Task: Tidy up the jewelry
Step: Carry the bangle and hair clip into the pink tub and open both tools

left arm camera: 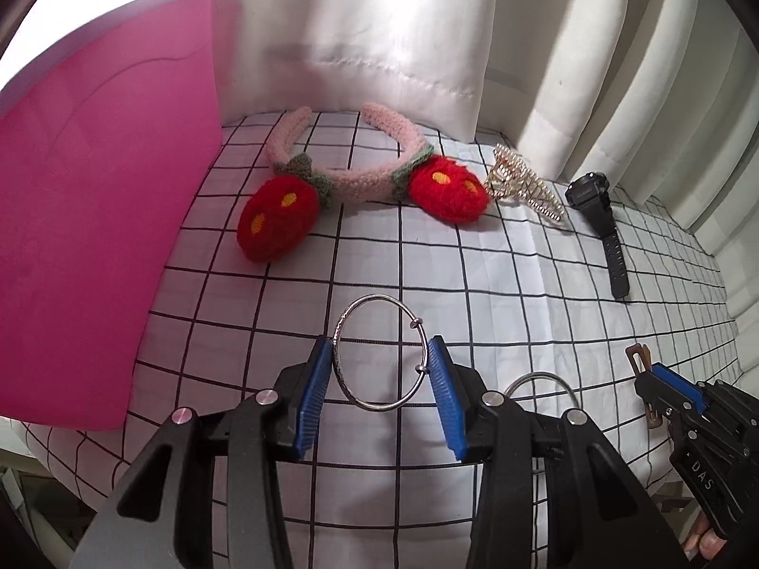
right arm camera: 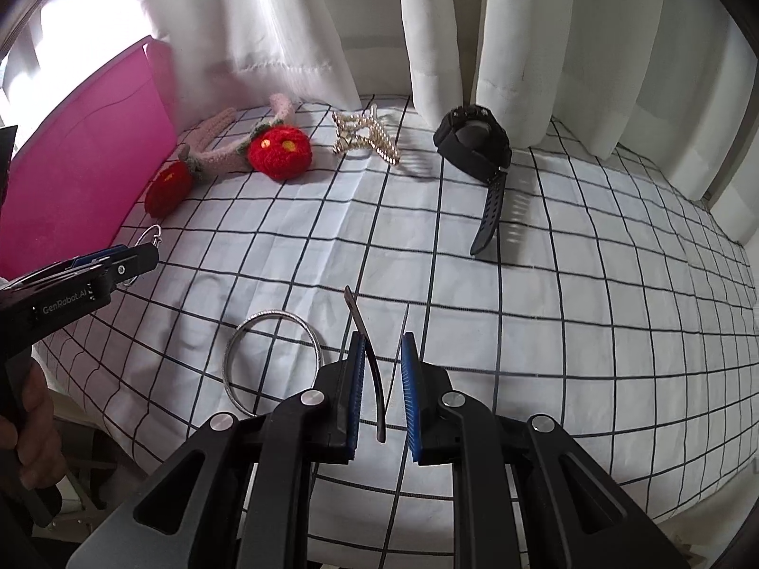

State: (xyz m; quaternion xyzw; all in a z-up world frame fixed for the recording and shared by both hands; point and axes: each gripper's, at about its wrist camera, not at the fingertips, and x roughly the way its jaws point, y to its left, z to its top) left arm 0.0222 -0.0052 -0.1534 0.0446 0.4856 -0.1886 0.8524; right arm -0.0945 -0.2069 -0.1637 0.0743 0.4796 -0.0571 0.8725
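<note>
Overhead, we hold a silver bangle (left arm camera: 379,353) between our left gripper's (left arm camera: 382,393) blue pads above the checked cloth (left arm camera: 522,256); our right gripper (right arm camera: 383,386) stands part-open around a brown clip (right arm camera: 367,360).

It looks like a room in a home. White curtains (right arm camera: 303,23) hang by a bright window, and a counter wears a white checked cloth (right arm camera: 569,308) with a pink box (left arm camera: 95,237).
</note>
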